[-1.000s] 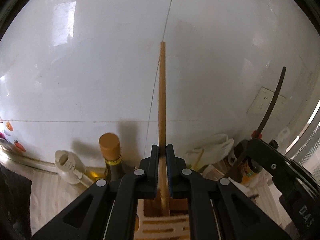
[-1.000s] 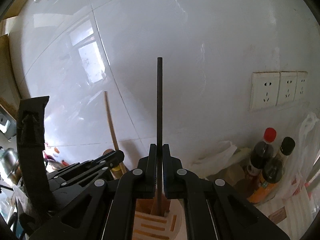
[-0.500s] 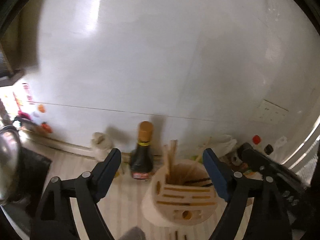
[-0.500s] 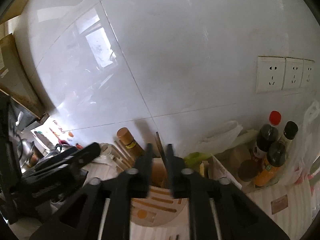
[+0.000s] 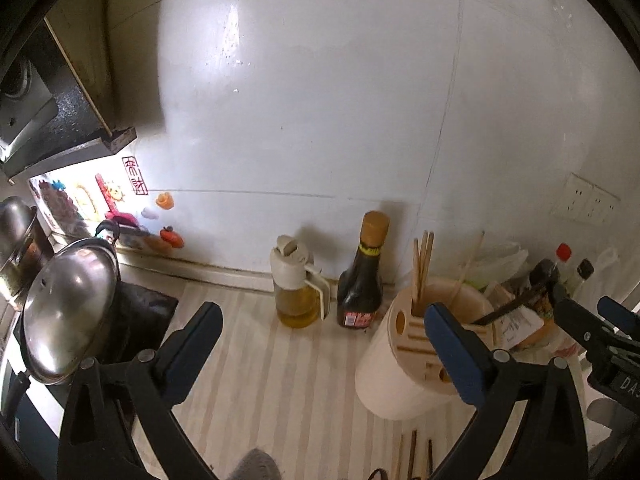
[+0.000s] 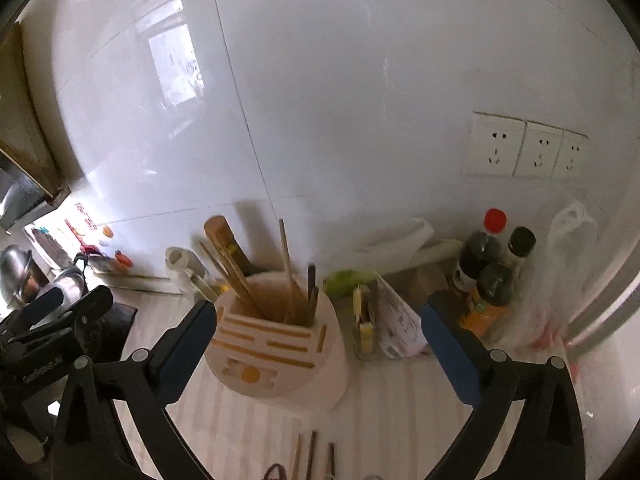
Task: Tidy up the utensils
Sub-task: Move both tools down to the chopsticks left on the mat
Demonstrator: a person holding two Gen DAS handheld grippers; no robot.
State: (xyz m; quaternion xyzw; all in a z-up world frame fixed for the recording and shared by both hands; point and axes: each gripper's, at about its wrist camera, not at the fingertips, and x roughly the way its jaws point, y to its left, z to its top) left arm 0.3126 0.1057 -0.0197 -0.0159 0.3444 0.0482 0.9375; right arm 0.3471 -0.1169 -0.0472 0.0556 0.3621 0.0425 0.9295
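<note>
A cream round utensil holder (image 5: 396, 380) (image 6: 280, 360) stands on the striped counter near the wall. Light wooden chopsticks (image 5: 422, 268) (image 6: 288, 264) and a dark chopstick (image 6: 311, 292) stand in its top opening. More chopsticks (image 5: 412, 456) (image 6: 312, 456) lie loose on the counter in front of it. My left gripper (image 5: 323, 312) hangs back and to the left of the holder, its jaws opening wide with nothing between them. My right gripper (image 6: 318, 310) faces the holder from above and in front, its jaws also opening, gripping nothing.
A dark sauce bottle (image 5: 362, 280) and an oil dispenser (image 5: 294, 288) stand left of the holder by the wall. A steel pot lid (image 5: 68, 312) is on the stove at far left. Bottles (image 6: 488, 264), a paper packet (image 6: 400, 320) and bags crowd the right.
Both grippers let go of their chopsticks, a light one on the left and a dark one on the right; these now stand in the holder. Both pulled back and opened wide; the left one swung leftward.
</note>
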